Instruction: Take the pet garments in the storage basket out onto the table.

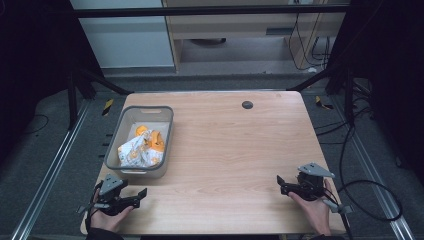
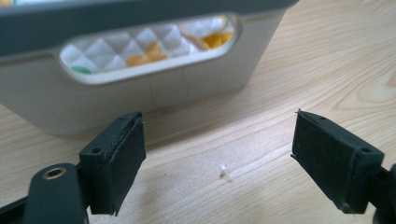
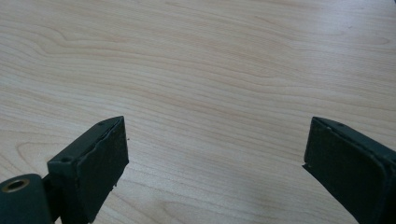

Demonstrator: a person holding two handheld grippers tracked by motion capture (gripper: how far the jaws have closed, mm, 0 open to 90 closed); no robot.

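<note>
While both grippers, left (image 1: 131, 199) & right (image 1: 290, 188), sit spread wide w/ nothing held, crinkly snack bag (image 1: 141, 150) in bin (image 1: 115, 138) looks light, soft; pinch a top fold.

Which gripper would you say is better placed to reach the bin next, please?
Probably the left gripper: it sits open just in front of the bin, whose handle slot fills its own view. The right gripper, also open, is far across the table.

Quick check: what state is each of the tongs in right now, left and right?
Left tongs: open, nothing between the jaws, near the grey bin.
Right tongs: open, empty, over bare table.
</note>
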